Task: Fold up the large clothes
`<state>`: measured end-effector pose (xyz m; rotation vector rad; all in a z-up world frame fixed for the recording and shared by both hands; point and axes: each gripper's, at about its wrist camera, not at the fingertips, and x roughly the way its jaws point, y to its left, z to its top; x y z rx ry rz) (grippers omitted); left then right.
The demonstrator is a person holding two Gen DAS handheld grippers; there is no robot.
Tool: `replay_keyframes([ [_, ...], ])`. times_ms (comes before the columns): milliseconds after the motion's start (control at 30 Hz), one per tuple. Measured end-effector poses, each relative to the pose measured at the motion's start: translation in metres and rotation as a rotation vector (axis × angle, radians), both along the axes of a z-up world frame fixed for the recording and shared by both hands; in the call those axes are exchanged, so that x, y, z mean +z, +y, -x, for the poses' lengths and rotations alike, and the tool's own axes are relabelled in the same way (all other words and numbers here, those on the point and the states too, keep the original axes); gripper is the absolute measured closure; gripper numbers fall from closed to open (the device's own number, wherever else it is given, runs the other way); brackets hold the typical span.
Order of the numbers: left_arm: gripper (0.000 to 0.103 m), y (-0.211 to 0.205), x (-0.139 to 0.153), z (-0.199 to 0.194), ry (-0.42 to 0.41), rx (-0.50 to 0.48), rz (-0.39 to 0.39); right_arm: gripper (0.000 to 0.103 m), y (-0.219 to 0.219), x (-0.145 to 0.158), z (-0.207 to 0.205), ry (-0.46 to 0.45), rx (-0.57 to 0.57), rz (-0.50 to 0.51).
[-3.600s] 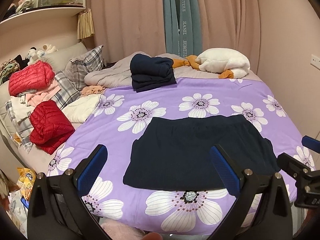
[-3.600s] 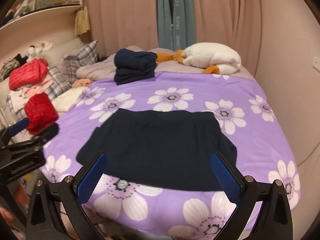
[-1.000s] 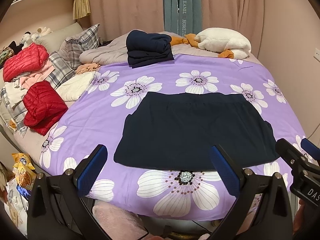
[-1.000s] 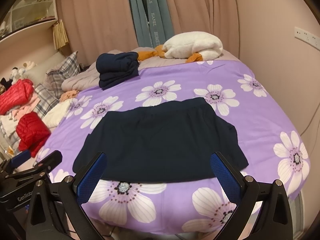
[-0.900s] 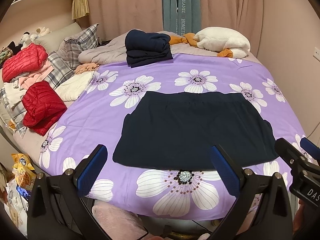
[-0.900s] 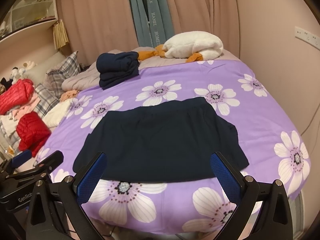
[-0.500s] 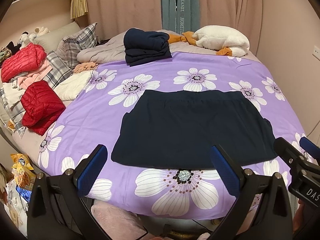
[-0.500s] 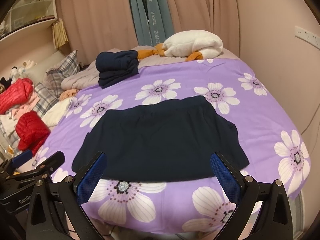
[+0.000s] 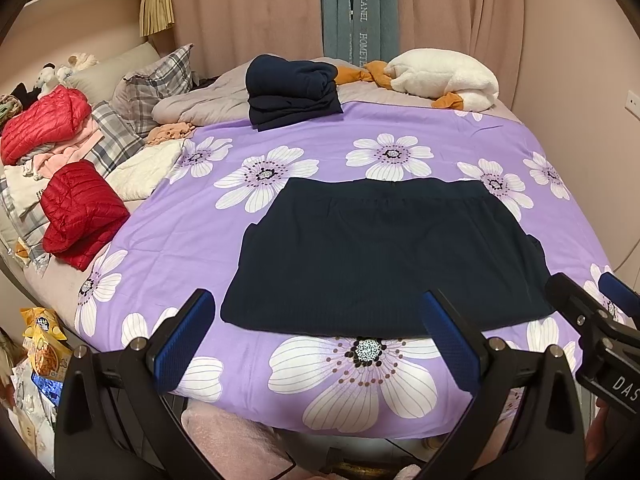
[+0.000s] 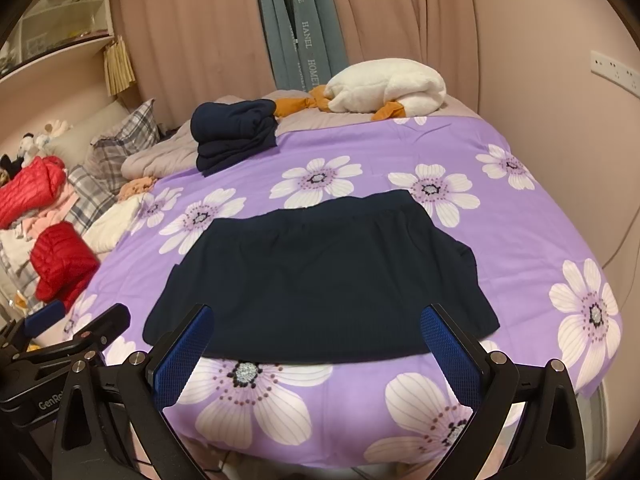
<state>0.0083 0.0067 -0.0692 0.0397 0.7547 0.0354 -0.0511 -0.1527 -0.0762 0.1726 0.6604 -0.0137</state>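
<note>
A dark navy garment [image 9: 384, 252] lies spread flat on the purple flowered bed cover [image 9: 320, 148], waistband at the far side, hem toward me. It also shows in the right wrist view [image 10: 320, 280]. My left gripper [image 9: 316, 336] is open and empty, held just short of the near hem. My right gripper [image 10: 316, 348] is open and empty, also at the near hem, toward its right half. Each gripper shows at the edge of the other's view.
A stack of folded navy clothes [image 9: 292, 92] sits at the far side of the bed. A white plush goose [image 9: 444, 76] lies behind it. Red down jackets [image 9: 76, 212], pillows and loose clothes pile up at the left. Snack bags [image 9: 44, 344] lie on the floor at the left. A wall is at the right.
Both grippers have drifted slightly, so the garment sits a little differently in each view. The garment has not moved and both grippers stay open.
</note>
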Motion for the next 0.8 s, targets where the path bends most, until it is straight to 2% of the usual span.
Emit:
replay_keyframes([
  [800,0.000,0.0037,-0.0011,-0.0006,-0.003,0.004,0.008,0.001,-0.0006,0.0007,-0.0016,0.002,0.002,0.004],
])
